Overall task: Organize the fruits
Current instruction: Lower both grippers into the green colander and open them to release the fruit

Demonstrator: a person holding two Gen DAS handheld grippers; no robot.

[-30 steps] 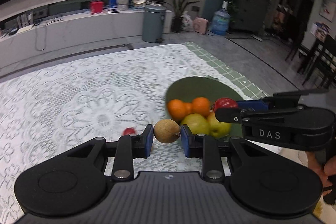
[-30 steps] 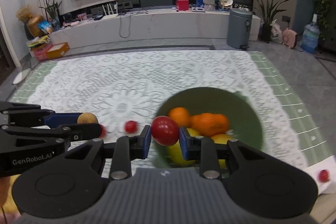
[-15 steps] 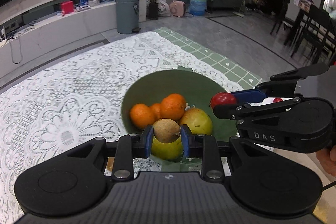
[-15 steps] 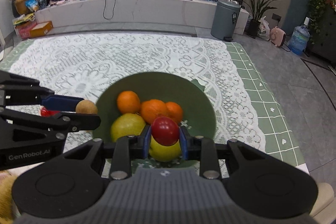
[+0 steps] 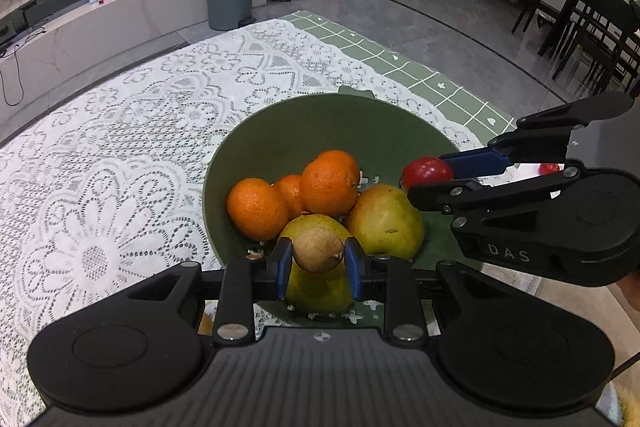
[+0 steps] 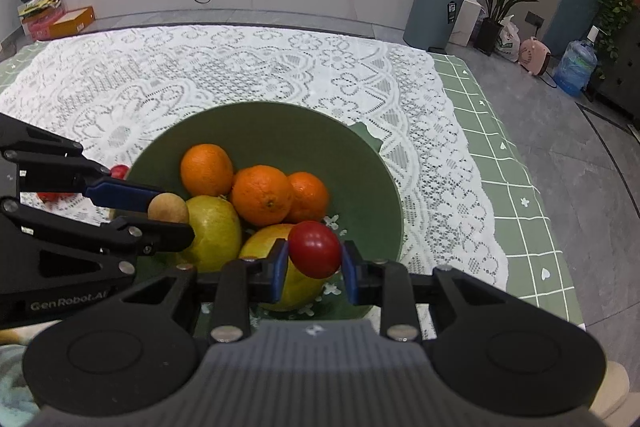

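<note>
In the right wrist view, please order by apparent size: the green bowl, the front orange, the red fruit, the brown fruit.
1. green bowl
2. front orange
3. red fruit, held in the right gripper; nearness to the camera inflates it
4. brown fruit, held in the left gripper

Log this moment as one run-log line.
left hand-held gripper: shut on brown fruit | right hand-held gripper: shut on red fruit | both over bowl
</note>
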